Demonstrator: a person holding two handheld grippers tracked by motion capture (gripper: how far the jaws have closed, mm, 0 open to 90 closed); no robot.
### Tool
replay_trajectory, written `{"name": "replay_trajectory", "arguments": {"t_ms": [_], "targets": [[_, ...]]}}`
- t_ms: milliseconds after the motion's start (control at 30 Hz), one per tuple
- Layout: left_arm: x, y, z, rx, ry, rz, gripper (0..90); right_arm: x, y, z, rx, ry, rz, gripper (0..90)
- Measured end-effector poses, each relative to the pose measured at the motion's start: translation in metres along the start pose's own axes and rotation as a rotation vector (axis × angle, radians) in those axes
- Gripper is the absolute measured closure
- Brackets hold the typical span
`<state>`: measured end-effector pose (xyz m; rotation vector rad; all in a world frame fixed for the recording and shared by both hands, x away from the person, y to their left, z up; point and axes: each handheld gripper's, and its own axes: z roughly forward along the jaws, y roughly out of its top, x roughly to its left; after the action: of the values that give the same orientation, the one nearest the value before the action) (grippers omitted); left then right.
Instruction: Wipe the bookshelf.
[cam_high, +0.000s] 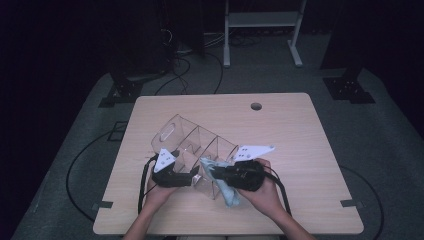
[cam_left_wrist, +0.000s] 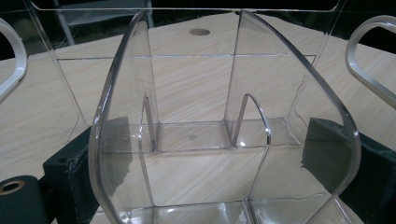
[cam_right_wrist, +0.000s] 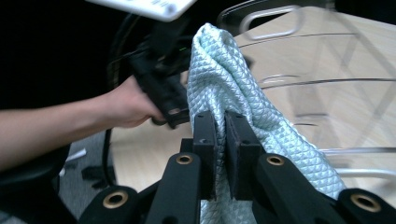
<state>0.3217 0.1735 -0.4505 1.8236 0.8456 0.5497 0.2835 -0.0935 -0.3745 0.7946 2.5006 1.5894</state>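
A clear acrylic organizer (cam_high: 192, 140) with several compartments lies at an angle in the middle of the wooden table (cam_high: 300, 130). My left gripper (cam_high: 190, 177) holds its near end. In the left gripper view the jaws of my left gripper (cam_left_wrist: 215, 140) stand on either side of the organizer's curved clear wall (cam_left_wrist: 196, 107). My right gripper (cam_high: 214, 172) is shut on a light blue quilted cloth (cam_high: 230, 195), right at the organizer's near side. The cloth (cam_right_wrist: 224, 70) rises bunched from the right gripper (cam_right_wrist: 224, 119), with the left gripper (cam_right_wrist: 161, 79) and its hand just beyond it.
A round cable hole (cam_high: 256, 106) sits near the table's far edge. Cables trail from both grippers toward the person. Beyond the table are a white frame (cam_high: 262, 25) and dark stands on a grey floor.
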Motion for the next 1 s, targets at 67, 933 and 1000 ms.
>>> {"name": "replay_trajectory", "arguments": {"t_ms": [67, 933, 1000], "targets": [[0.001, 0.000, -0.001, 0.002, -0.005, 0.006, 4.6, 0.005, 0.000, 0.002, 0.014, 0.001, -0.022, 83.0], [0.000, 0.000, 0.000, -0.005, -0.007, -0.002, 4.7, -0.060, 0.008, -0.024, -0.028, -0.175, 0.090, 83.1], [0.000, 0.000, 0.000, -0.006, -0.007, -0.002, 4.7, -0.073, 0.005, -0.027, -0.039, -0.183, 0.137, 83.1]]}}
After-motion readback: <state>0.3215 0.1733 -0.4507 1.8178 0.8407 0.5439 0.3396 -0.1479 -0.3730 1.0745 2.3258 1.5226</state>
